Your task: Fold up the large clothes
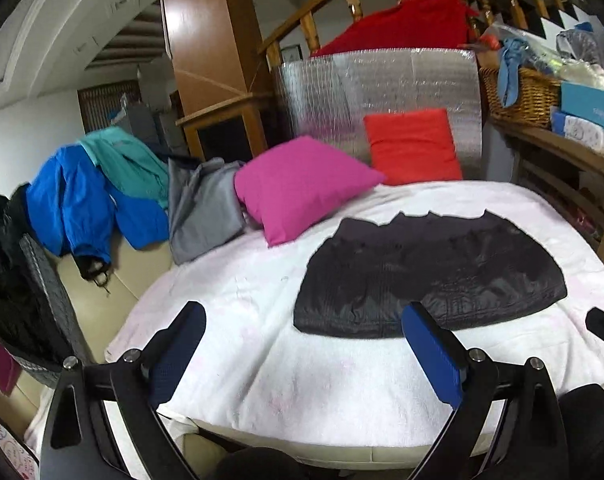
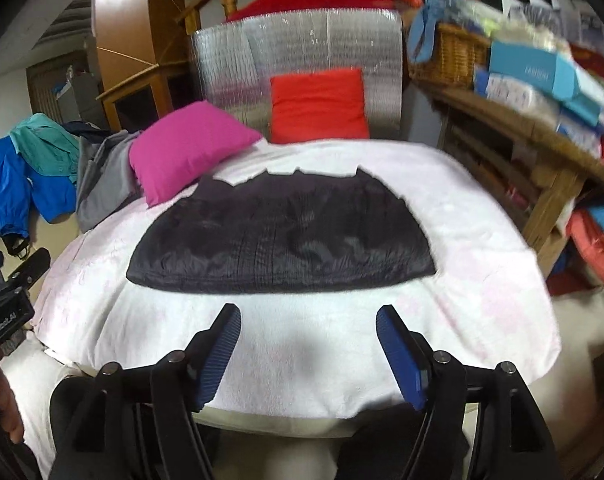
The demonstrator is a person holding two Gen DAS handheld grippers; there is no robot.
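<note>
A black quilted garment (image 1: 426,272) (image 2: 282,236) lies folded flat on the white blanket (image 1: 302,360) (image 2: 322,344) that covers the bed. My left gripper (image 1: 302,320) hangs open above the blanket's near edge, short of the garment, its right pad overlapping the garment's hem in view. My right gripper (image 2: 308,320) is open too, above the blanket just in front of the garment, with nothing between its blue pads (image 2: 402,356). In the right wrist view the left gripper (image 2: 10,280) shows at the left edge.
A pink pillow (image 1: 302,188) and a red pillow (image 1: 414,144) lean at the bed's head before a silver foil panel (image 1: 382,88). Blue, teal and grey clothes (image 1: 102,196) pile at the left. A wooden shelf (image 1: 562,152) with a wicker basket (image 1: 518,96) and boxes stands right.
</note>
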